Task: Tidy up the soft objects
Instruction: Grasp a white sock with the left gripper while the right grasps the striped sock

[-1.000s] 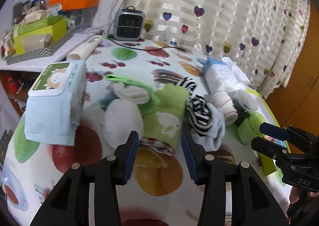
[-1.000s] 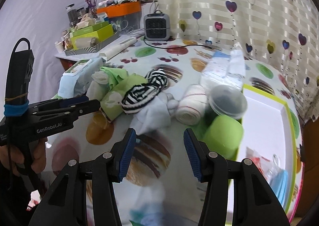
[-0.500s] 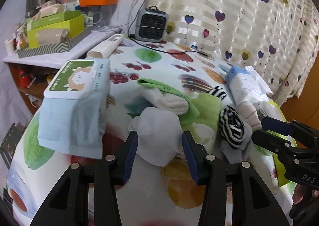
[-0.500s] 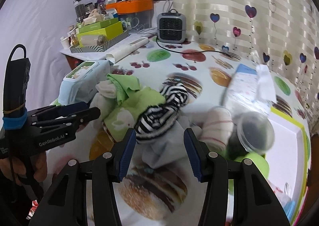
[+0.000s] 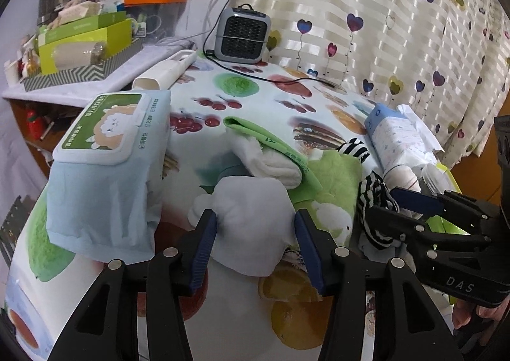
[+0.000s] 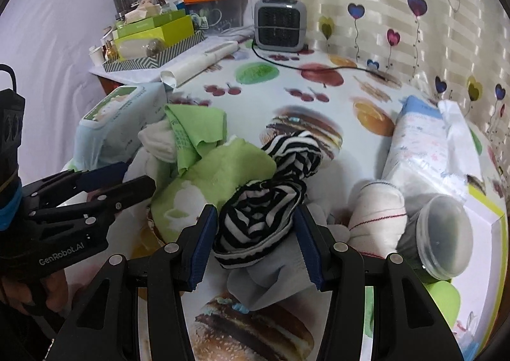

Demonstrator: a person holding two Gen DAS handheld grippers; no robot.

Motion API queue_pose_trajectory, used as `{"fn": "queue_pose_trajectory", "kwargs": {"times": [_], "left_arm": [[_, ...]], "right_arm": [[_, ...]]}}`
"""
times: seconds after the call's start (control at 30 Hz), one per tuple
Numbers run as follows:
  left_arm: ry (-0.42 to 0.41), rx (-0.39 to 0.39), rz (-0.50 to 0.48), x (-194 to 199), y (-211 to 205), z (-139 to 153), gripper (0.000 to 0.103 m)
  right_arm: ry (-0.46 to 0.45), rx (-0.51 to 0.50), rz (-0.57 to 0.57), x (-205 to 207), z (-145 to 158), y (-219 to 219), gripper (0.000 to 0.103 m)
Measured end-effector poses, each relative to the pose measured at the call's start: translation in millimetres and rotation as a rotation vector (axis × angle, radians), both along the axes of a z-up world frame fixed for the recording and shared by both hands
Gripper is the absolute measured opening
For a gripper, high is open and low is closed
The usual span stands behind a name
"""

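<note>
- The left gripper (image 5: 255, 246) was nearer the white cloth (image 5: 251, 224), which lay bunched on the table (image 5: 287, 96) near its front edge, between the wipes pack (image 5: 105, 169) and the green towel (image 5: 331, 189).
- Left jaws were opening, with the white cloth between the blue pads; the left pad met the cloth's edge, the right pad stood at its side. No pinch was evident, so the state read as open.
- The white cloth had no clear long axis; its bulk ran from the pads away toward the far edge of the table.
- The right gripper (image 6: 256, 243) was nearer the striped sock (image 6: 264, 217), which lay in the pile toward the table's right side, on a grey cloth (image 6: 271, 278).
- Right jaws were closing with the sock between the pads; both pads sat at its flanks, but firm contact could not be confirmed.
- The sock's long axis ran away from the fingers, bending right toward the tissue pack (image 6: 424, 144).
- Judgement: each gripper straddled its own target, so the next move depended on closing squarely across each bundle.
</note>
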State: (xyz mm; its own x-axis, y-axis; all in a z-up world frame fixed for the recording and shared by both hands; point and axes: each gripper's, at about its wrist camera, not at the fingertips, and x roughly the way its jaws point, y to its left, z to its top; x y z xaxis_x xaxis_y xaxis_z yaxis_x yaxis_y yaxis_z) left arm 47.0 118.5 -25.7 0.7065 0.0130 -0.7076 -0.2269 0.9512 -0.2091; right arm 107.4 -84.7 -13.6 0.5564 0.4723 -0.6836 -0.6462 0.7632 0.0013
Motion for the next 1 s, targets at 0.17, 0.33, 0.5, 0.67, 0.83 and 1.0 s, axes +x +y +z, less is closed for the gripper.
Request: {"fn": "queue_pose_trajectory", "kwargs": {"times": [0.17, 0.33, 0.5, 0.67, 0.83, 1.0], "left_arm": [[0.002, -0.012, -0.006, 1.1, 1.5, -2.4, 0.044], [-0.003, -0.012, -0.007, -0.5, 2.4, -1.4, 0.025], [-0.025, -0.018, -0.012, -8.3, 1.9, 4.4, 0.021], [-0.054, -0.013, -0.021, -20.2, -1.1, 15.5, 0.020], [-0.084, -0.019, -0.031, -31.2, -5.3, 26.8, 0.020], [-0.105, -0.021, -0.036, -39.2, -7.0, 33.3, 0.020]], "right_arm": [[-0.011, -0.002, -0.003, -0.1, -1.3, -2.7, 0.021], [-0.023, 0.030, -0.008, -3.4, 3.4, -10.5, 0.014], [-0.044, 0.064, -0.008, -12.1, 12.7, -18.7, 0.008], [-0.055, 0.097, -0.016, -20.5, 20.0, -29.2, 0.008], [-0.061, 0.118, -0.021, -26.4, 24.7, -35.9, 0.008], [-0.054, 0.104, -0.021, -25.6, 22.9, -31.9, 0.012]]}}
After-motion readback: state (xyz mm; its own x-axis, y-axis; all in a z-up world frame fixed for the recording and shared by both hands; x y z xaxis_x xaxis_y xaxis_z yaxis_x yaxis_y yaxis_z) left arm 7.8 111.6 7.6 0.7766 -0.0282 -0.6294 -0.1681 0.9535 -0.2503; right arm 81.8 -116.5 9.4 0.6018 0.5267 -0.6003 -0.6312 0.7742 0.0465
